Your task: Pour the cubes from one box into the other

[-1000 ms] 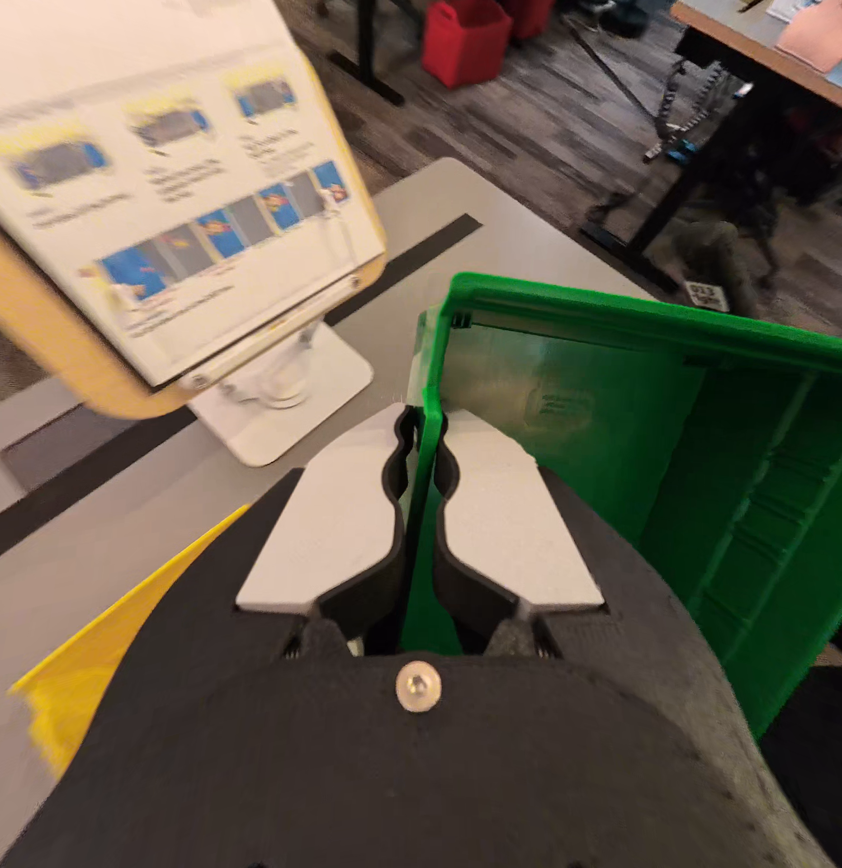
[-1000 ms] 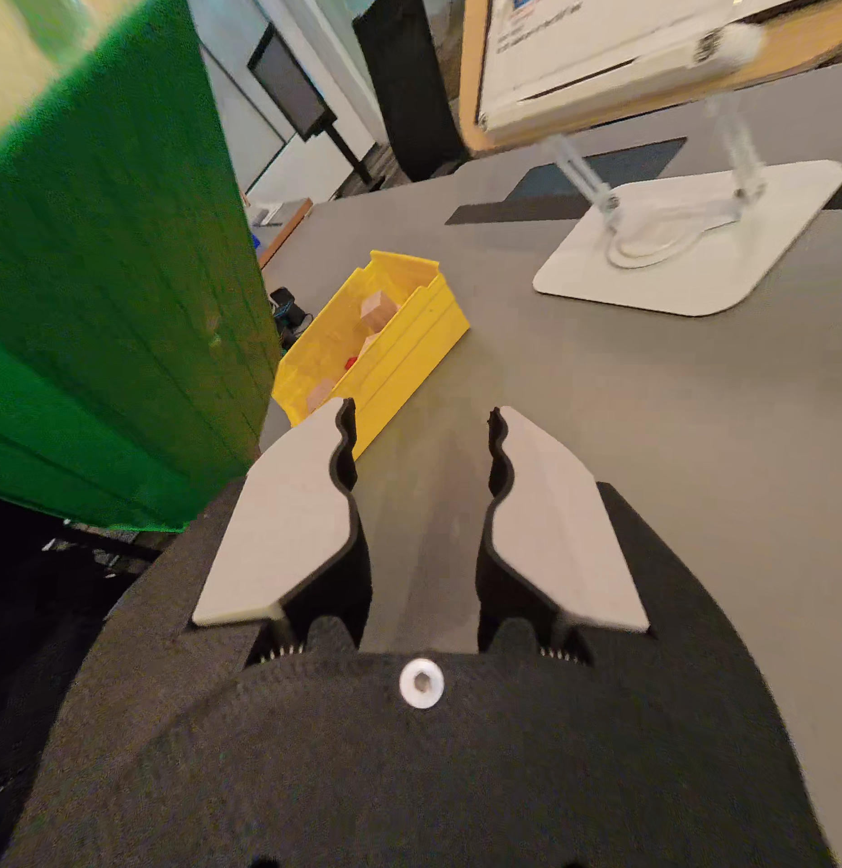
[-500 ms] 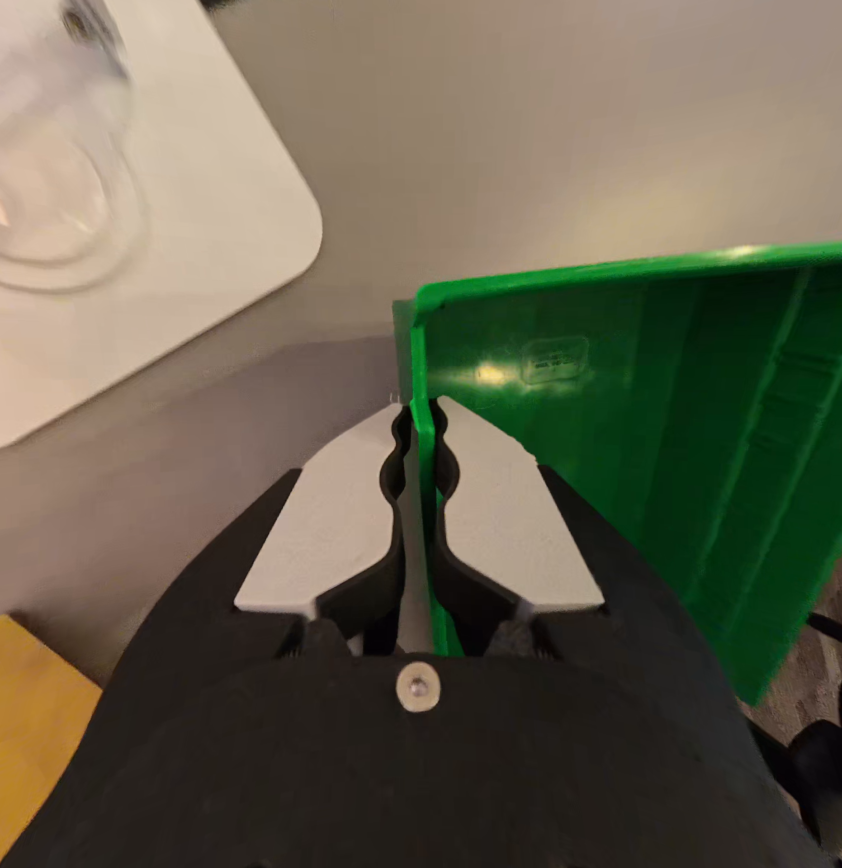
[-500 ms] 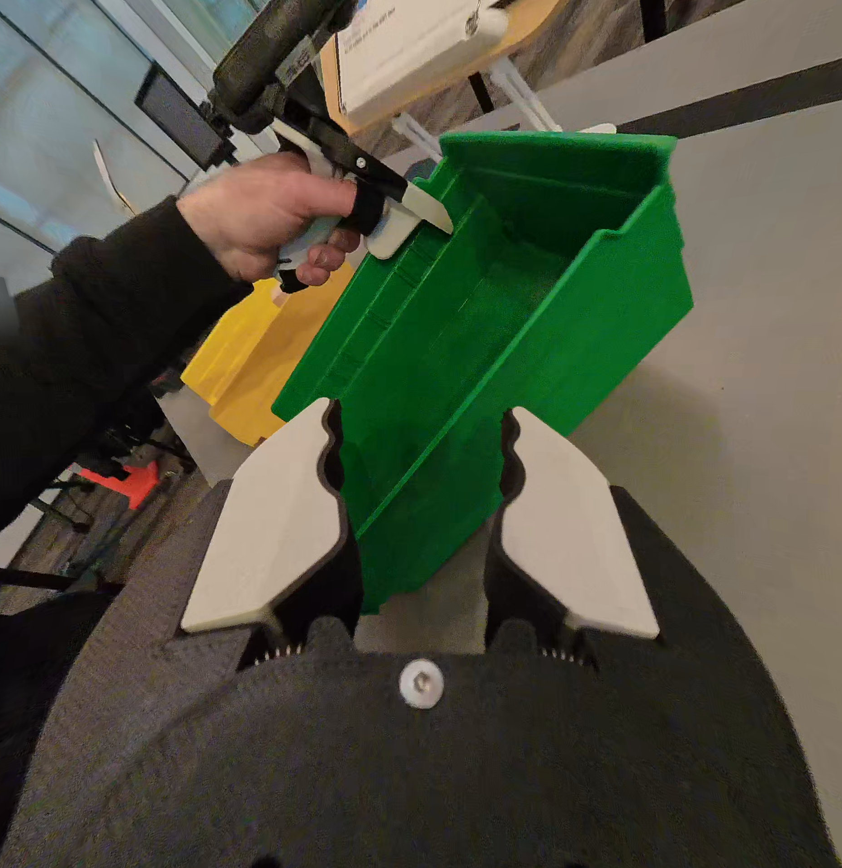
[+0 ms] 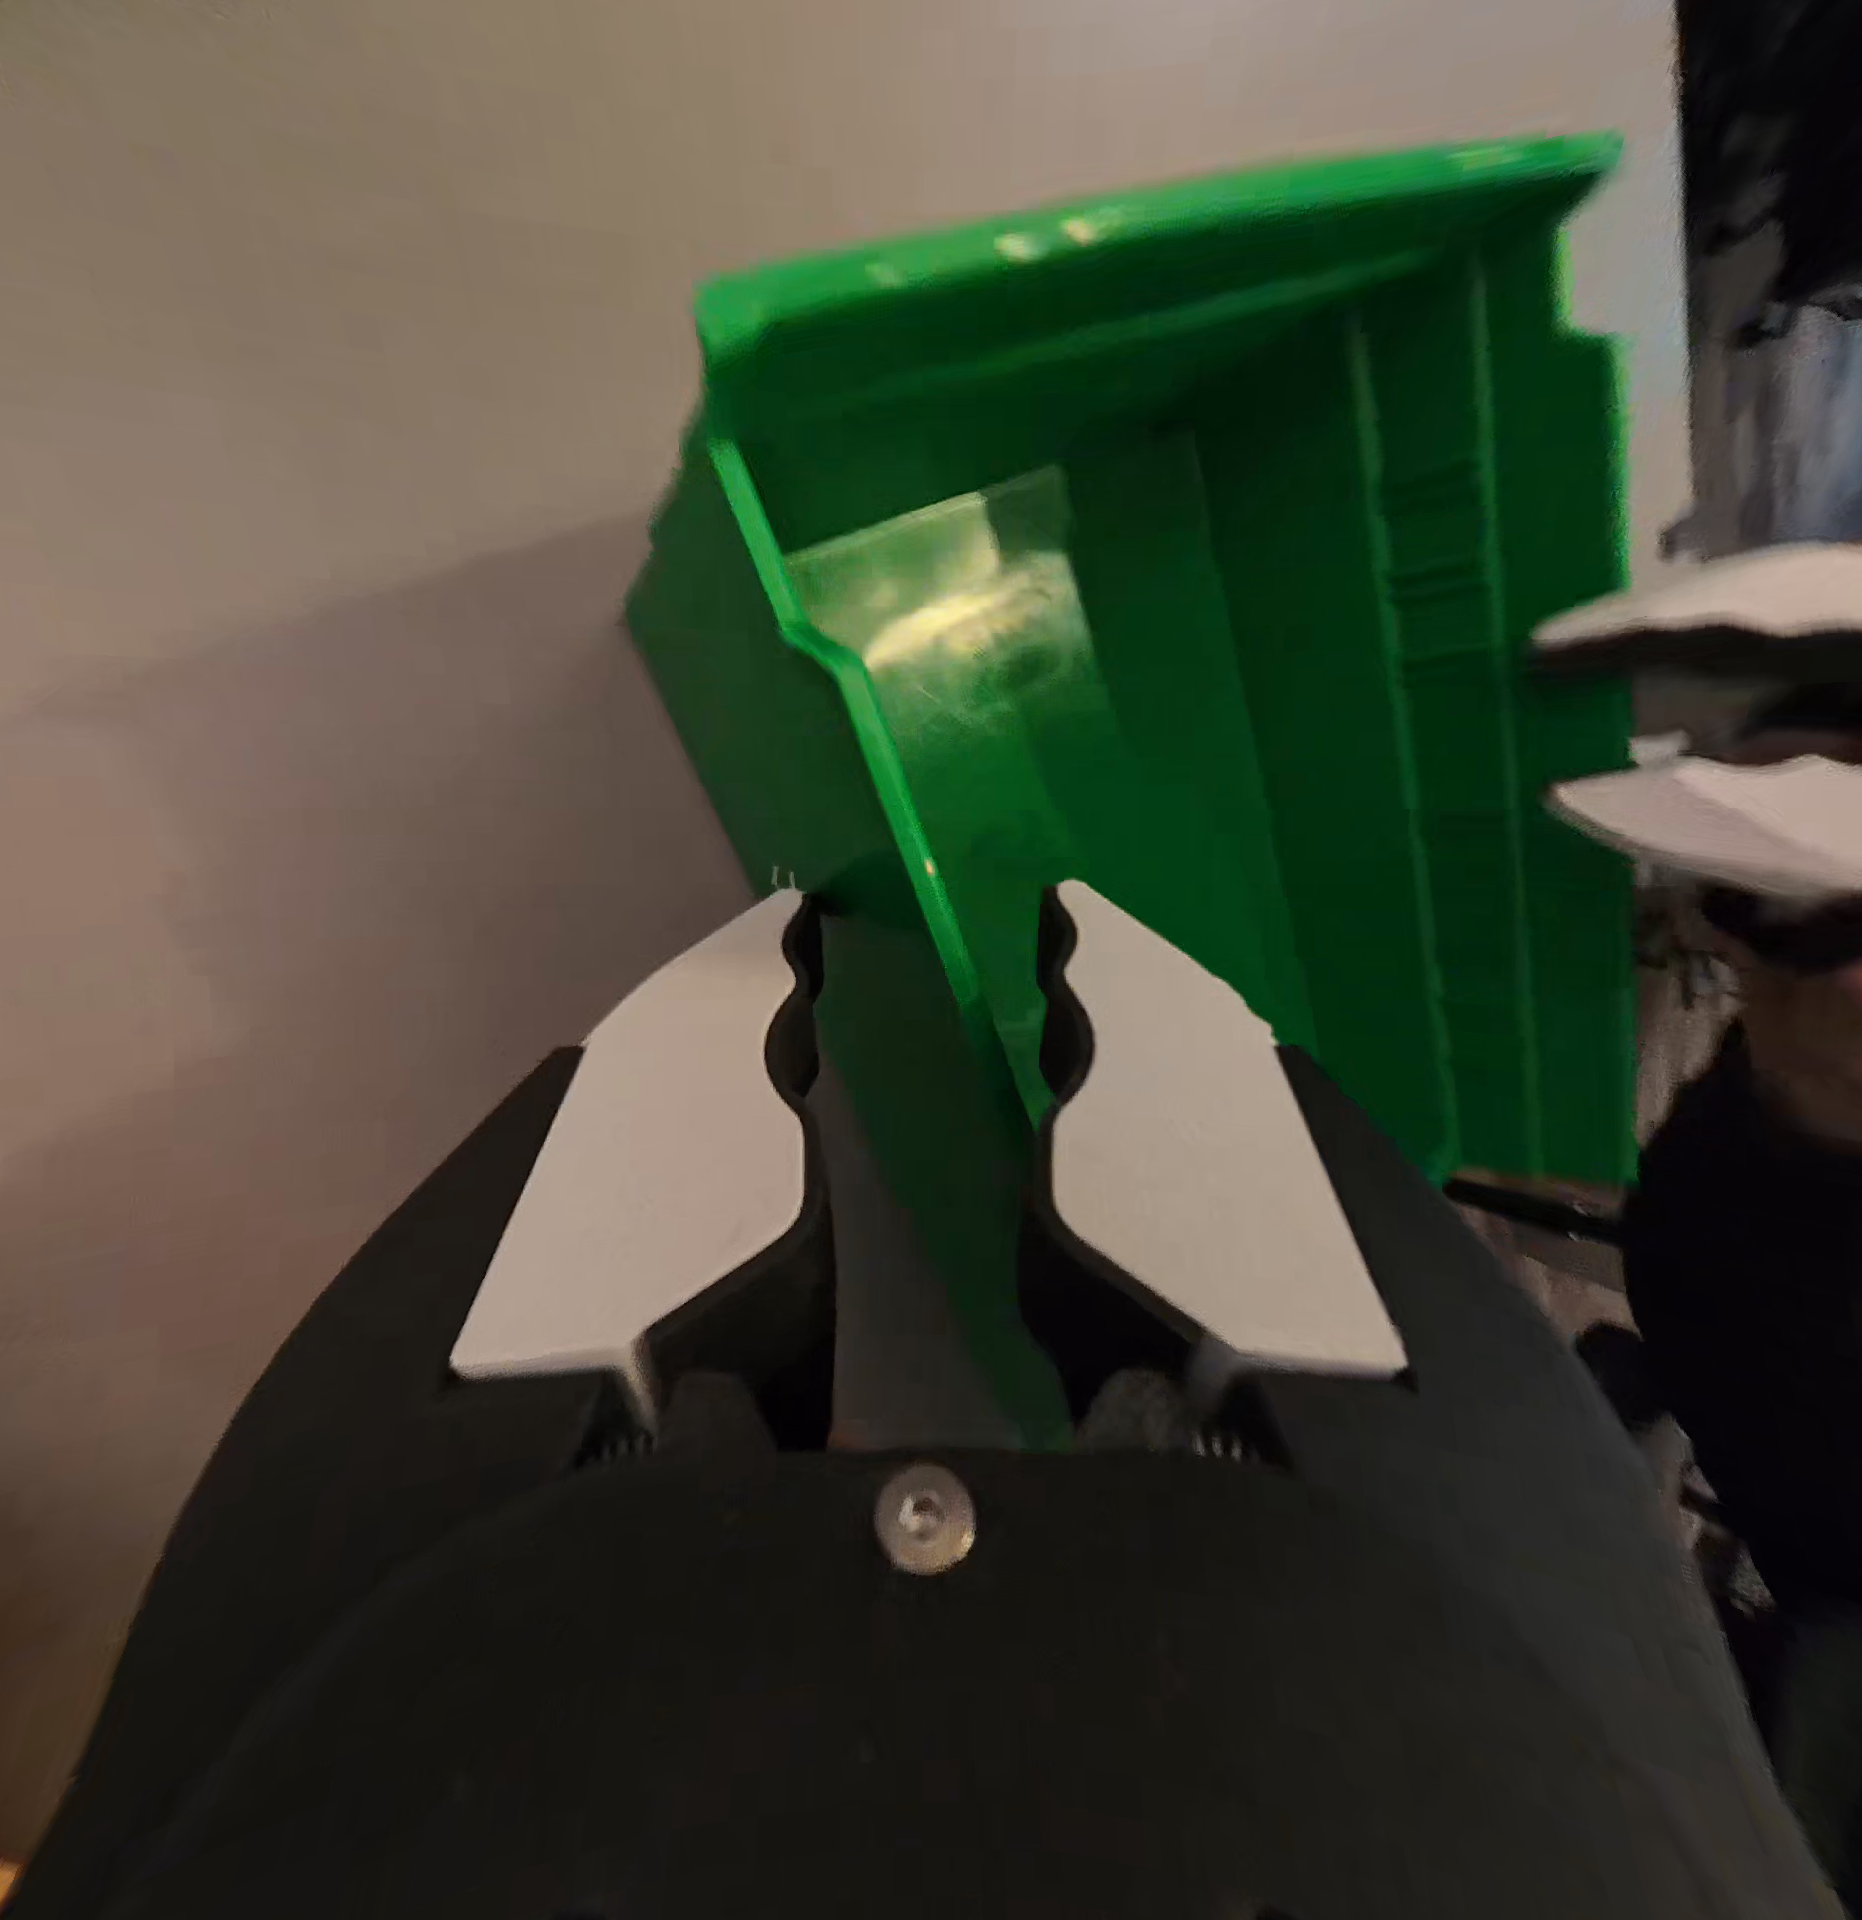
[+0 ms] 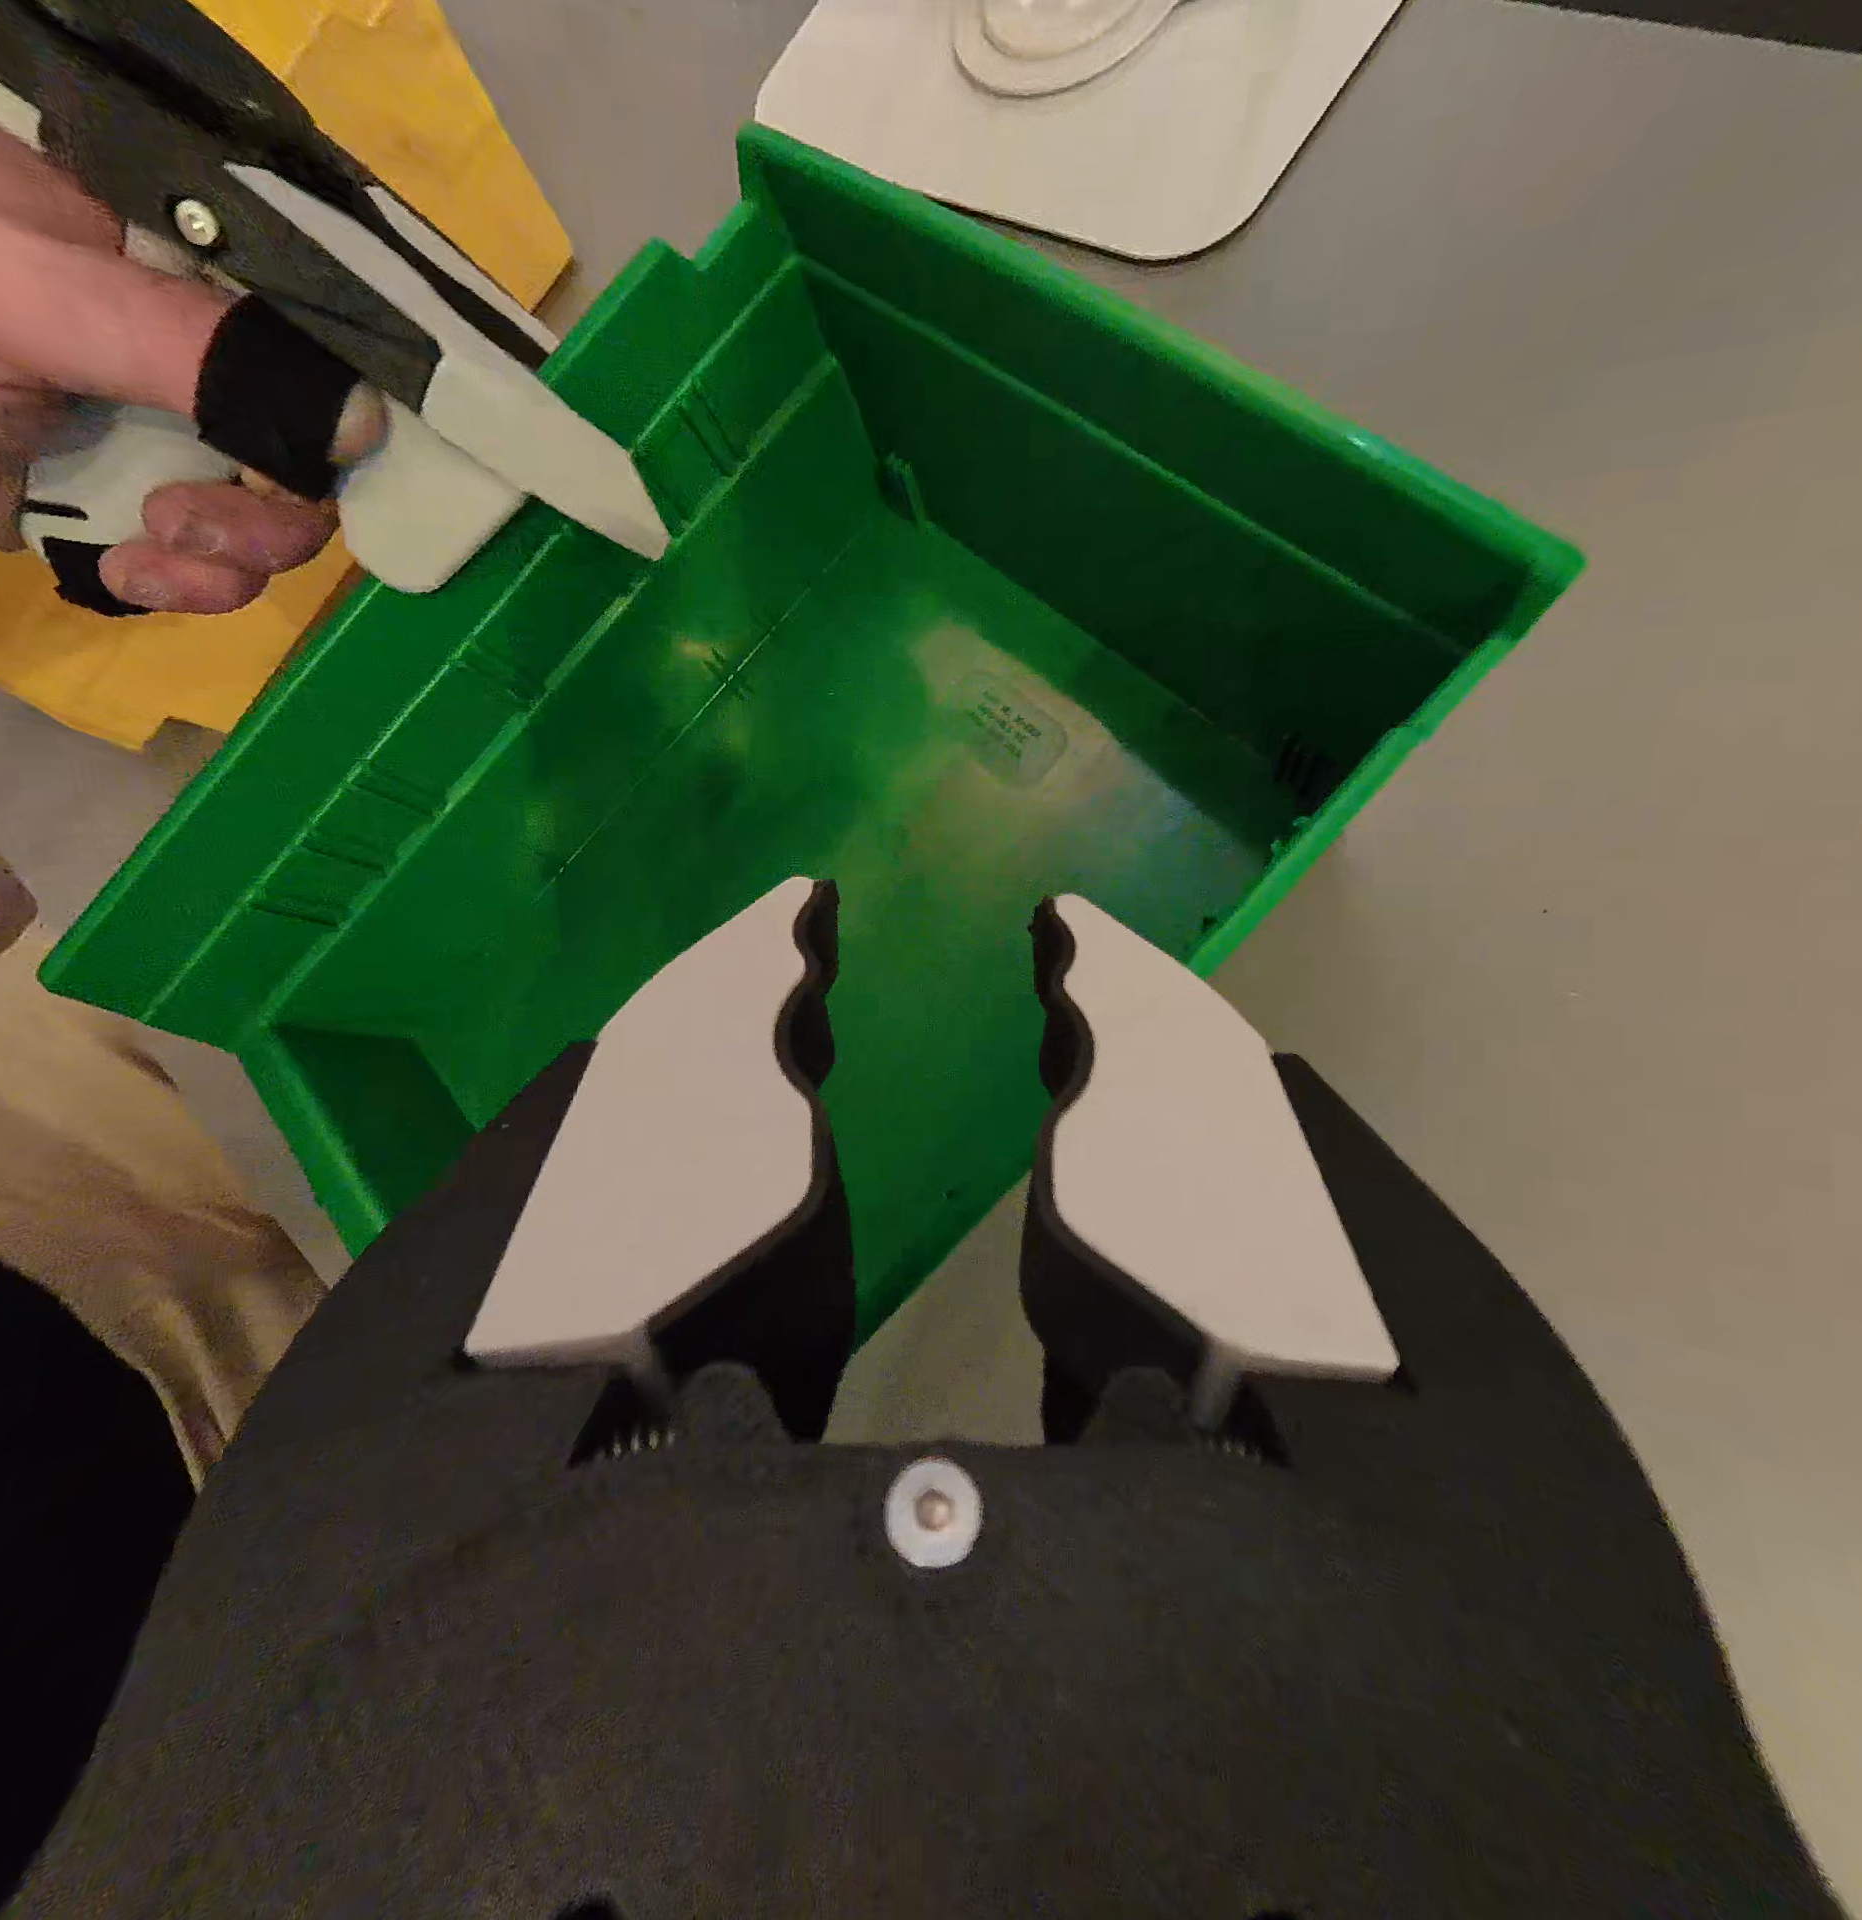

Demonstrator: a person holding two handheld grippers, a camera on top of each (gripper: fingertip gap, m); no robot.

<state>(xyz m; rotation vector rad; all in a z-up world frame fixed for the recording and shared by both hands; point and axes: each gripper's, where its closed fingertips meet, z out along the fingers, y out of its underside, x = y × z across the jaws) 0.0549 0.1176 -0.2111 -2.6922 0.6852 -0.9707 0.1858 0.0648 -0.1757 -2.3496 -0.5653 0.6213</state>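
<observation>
The green box [image 6: 1114, 436] stands upright on the grey table, and its inside is empty. In the left wrist view the green box [image 5: 1270, 727] fills the middle. My left gripper [image 5: 927, 904] is open, with the box's left side wall passing between its fingers. From the right wrist view, the left gripper [image 6: 553, 520] sits astride that wall, held by a hand [image 6: 75, 343]. My right gripper [image 6: 927, 904] is open and empty above the box's near right part; it also shows in the left wrist view [image 5: 1716, 717]. The yellow box [image 6: 418, 125] lies left of the green one. No cubes show.
A white stand base [image 6: 1093, 156] sits on the table just behind the green box. Bare grey table [image 6: 1633, 935] lies to the right of the box. The table's edge and floor show at the lower left.
The green box came down from a tilt in the air to rest on the table. My left gripper opened off its wall. My right gripper moved in over the box.
</observation>
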